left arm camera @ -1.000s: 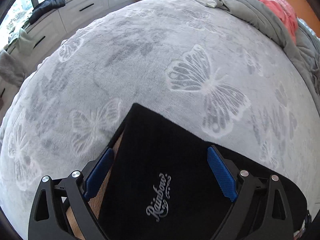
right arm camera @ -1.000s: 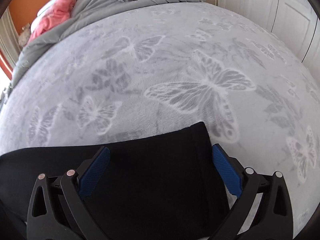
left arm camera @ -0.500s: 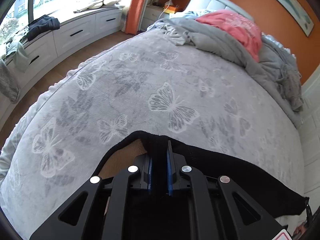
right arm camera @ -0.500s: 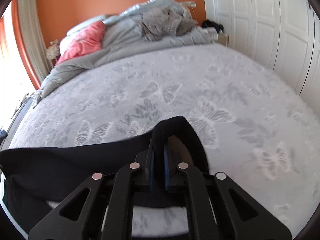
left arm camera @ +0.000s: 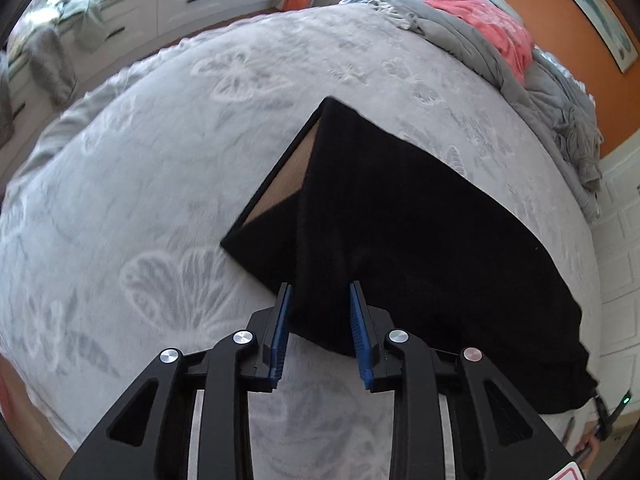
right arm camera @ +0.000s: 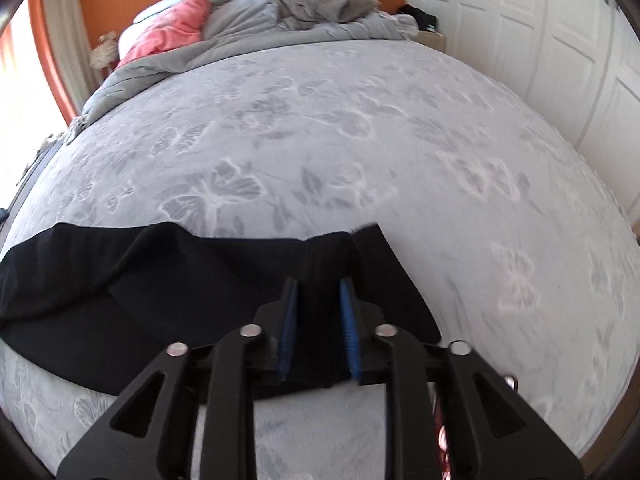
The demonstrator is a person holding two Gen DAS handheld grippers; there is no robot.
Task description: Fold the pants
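The black pants (left arm camera: 420,220) lie folded over on the grey butterfly blanket (left arm camera: 160,160), with a tan inner lining (left arm camera: 292,176) showing at the open far corner. My left gripper (left arm camera: 319,286) is at the near edge of the fold. Its jaws are opening, and a ridge of black cloth stands between the blue pads (left arm camera: 280,320). In the right wrist view the pants (right arm camera: 160,280) stretch away to the left across the blanket (right arm camera: 360,140). My right gripper (right arm camera: 318,281) sits at their right end, its jaws also opening with cloth between the pads.
A rumpled grey duvet (left arm camera: 460,28) and a pink pillow (right arm camera: 172,32) are piled at the head of the bed. White drawers (left arm camera: 200,0) stand beyond the left side. White wardrobe doors (right arm camera: 560,40) run along the right.
Both grippers went from wide open over the flat pants to shut on the edge. They carried it across the bed, and now the jaws stand parted over the laid fold.
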